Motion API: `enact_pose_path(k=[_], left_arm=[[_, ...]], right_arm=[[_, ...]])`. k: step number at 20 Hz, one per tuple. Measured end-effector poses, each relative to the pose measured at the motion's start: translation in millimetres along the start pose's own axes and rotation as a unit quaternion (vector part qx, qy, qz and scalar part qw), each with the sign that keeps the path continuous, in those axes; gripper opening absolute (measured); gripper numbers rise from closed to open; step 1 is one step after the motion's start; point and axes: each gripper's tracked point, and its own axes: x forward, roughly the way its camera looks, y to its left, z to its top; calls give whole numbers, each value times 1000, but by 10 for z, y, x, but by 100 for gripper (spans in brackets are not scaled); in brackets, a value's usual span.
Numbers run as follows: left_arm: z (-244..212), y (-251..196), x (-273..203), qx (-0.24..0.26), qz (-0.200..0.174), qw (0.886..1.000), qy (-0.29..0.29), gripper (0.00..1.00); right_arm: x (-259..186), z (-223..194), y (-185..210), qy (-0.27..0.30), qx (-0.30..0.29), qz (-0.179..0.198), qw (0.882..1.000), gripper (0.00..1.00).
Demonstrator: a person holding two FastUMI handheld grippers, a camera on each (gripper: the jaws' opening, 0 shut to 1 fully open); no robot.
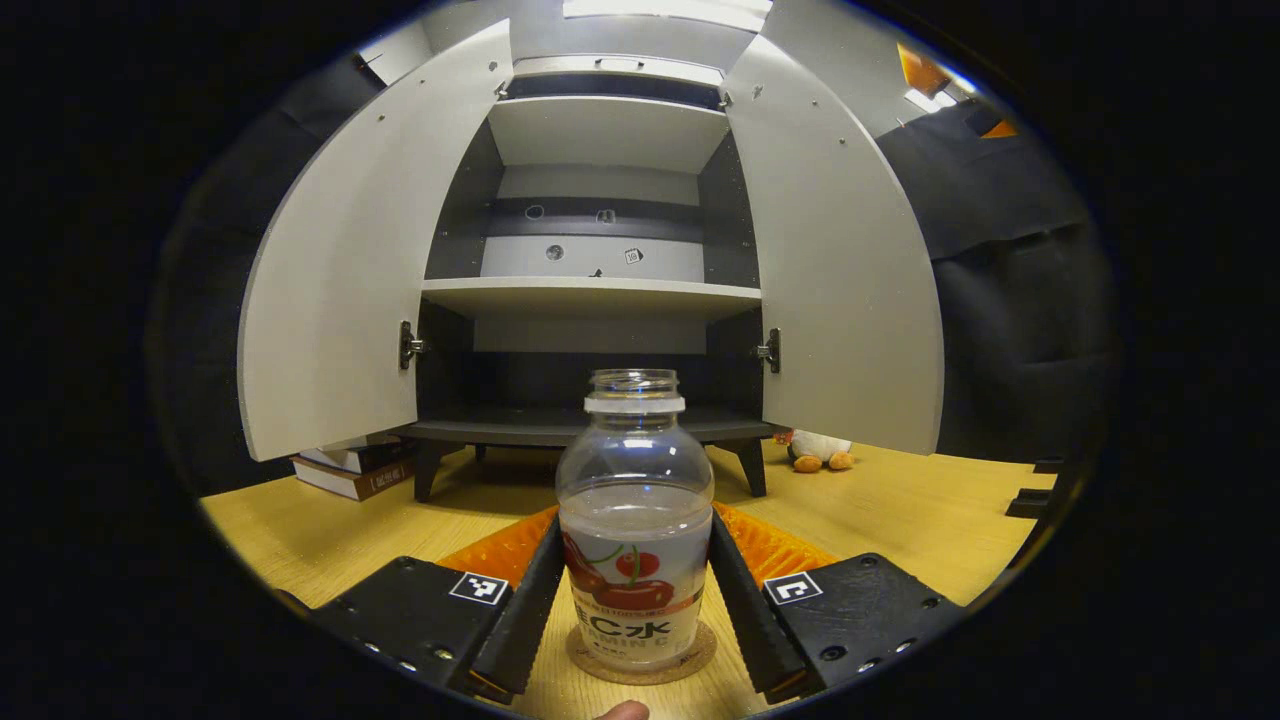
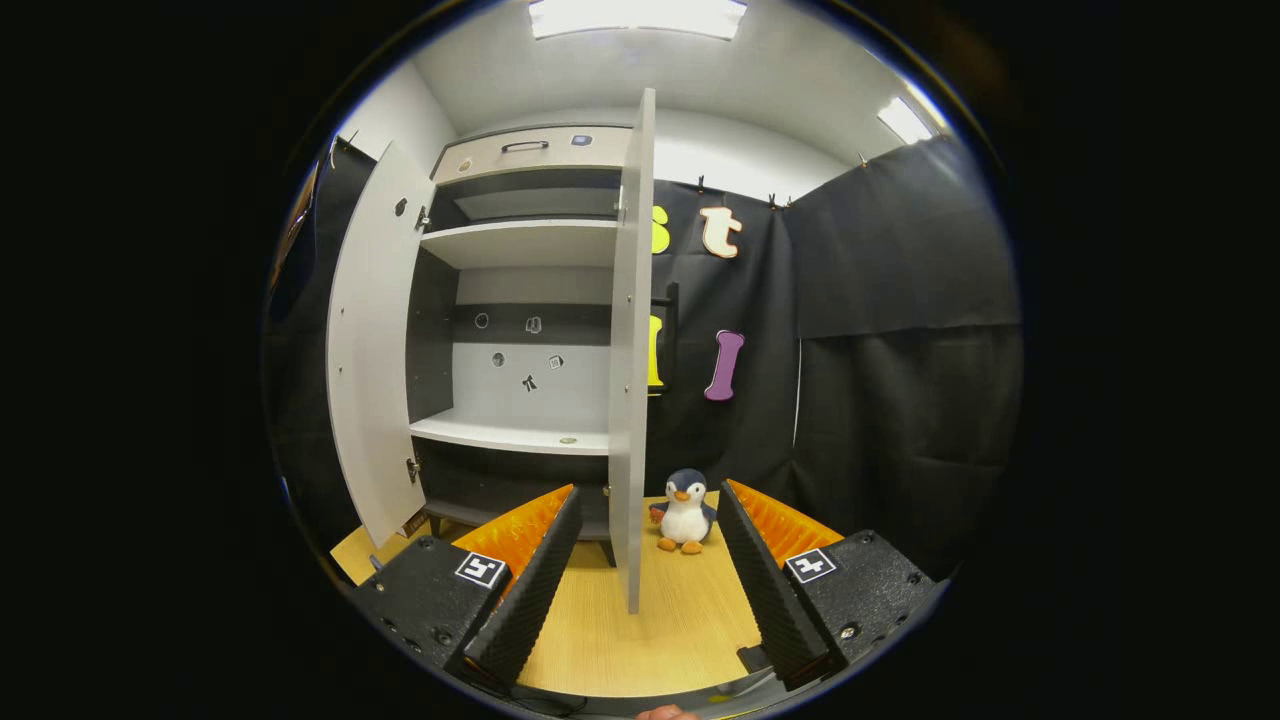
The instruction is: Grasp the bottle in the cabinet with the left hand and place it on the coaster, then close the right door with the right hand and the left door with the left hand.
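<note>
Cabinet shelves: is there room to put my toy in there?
Yes. The cabinet middle shelf and bottom shelf look bare between both open doors. Crowded spots: the bottle on its coaster between the left tool's fingers, and beside the penguin.

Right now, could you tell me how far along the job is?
Done: the bottle stands on the coaster. In hand: the left hand-held gripper brackets it, contact unclear. Left: the right door and left door are open; the right hand-held gripper straddles the right door's edge.
</note>
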Motion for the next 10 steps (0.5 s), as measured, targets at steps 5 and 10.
enact_pose_path(k=[5, 10], left_arm=[[84, 7, -14, 2, -6, 1000, 1, 93], [402, 94, -92, -11, 0, 999, -31, 94]], right_arm=[[4, -41, 75, 1, -9, 12, 1000, 84], [31, -82, 124, -3, 0, 21, 1000, 84]])
